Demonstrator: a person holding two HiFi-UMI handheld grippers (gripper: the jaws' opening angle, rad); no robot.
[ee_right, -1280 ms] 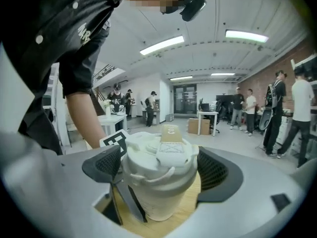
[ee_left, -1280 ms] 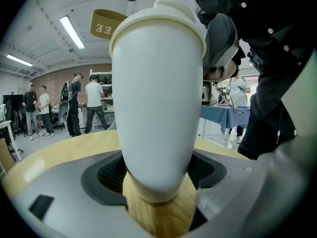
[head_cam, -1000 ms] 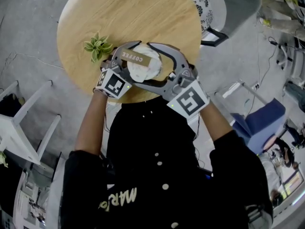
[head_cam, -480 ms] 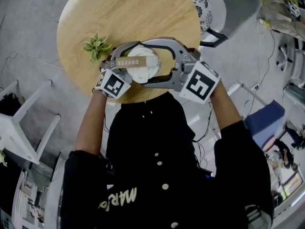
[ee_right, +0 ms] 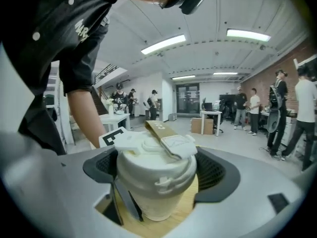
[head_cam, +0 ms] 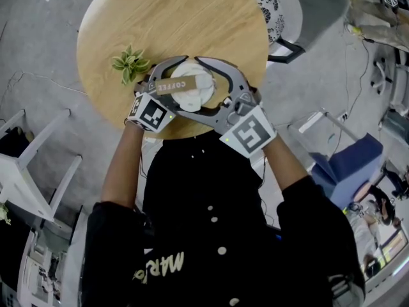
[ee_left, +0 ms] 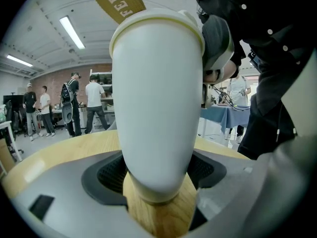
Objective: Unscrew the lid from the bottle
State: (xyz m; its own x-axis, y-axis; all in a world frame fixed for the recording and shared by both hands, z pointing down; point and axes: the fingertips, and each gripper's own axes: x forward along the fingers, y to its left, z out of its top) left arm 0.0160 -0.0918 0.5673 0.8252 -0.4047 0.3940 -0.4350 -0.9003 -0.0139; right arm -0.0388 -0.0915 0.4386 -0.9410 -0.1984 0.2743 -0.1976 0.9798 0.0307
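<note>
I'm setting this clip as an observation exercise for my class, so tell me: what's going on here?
A person stands at a round wooden table with a gripper in each hand, working on a white bottle that stands upright on it. The left gripper clamps the bottle's body low down, and the right gripper is closed around the lid. The lid sits on the bottle, so it is not yet off. A small plant stands nearby, untouched.
</note>
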